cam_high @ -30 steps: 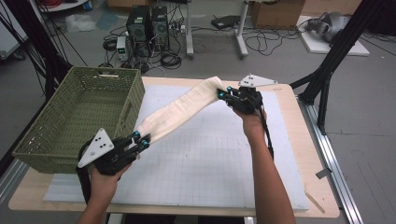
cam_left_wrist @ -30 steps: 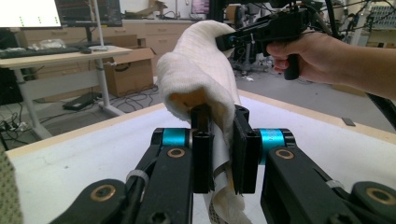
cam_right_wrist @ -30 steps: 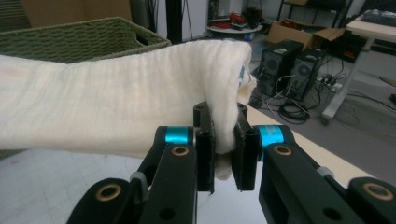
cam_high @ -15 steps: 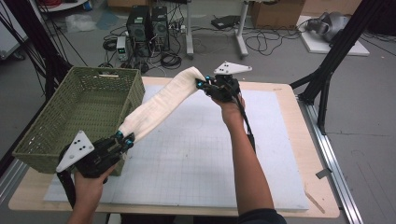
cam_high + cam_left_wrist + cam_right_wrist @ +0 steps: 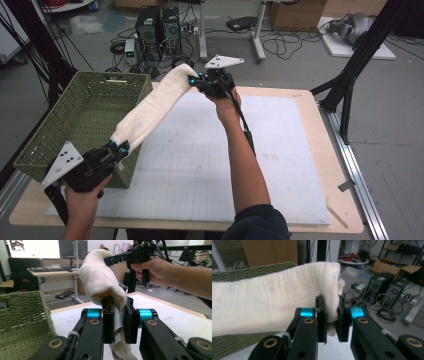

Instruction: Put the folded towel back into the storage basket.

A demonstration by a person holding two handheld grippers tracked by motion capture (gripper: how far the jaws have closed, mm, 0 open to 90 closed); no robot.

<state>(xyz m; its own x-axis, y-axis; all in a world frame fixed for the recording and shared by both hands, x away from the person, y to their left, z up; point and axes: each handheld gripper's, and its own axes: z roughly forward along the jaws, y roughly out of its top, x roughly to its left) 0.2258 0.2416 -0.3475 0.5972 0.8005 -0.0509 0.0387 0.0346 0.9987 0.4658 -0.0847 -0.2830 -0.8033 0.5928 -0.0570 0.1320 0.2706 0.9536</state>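
In the high view, a folded cream towel (image 5: 152, 107) hangs in the air between the two grippers, stretched from near left to far centre above the right rim of the green woven basket (image 5: 60, 127). The left gripper (image 5: 119, 149) grasps the near end beside the basket's near right corner; the right gripper (image 5: 195, 81) grasps the far end past the desk's (image 5: 295, 165) far edge. The towel is lifted and carried to the basket, but it is not yet inside; lowering it in and letting go appear to remain.

In the left gripper view, the jaws are clenched on the towel (image 5: 100, 282), with cloth pinched between them and a bit hanging below. The right gripper (image 5: 106, 260) holds the other end farther off, and the basket (image 5: 23, 315) sits at the left.

In the right gripper view, the jaws are clamped on a fold of the towel (image 5: 269, 307), which runs off to the left in front of the basket (image 5: 257, 270).
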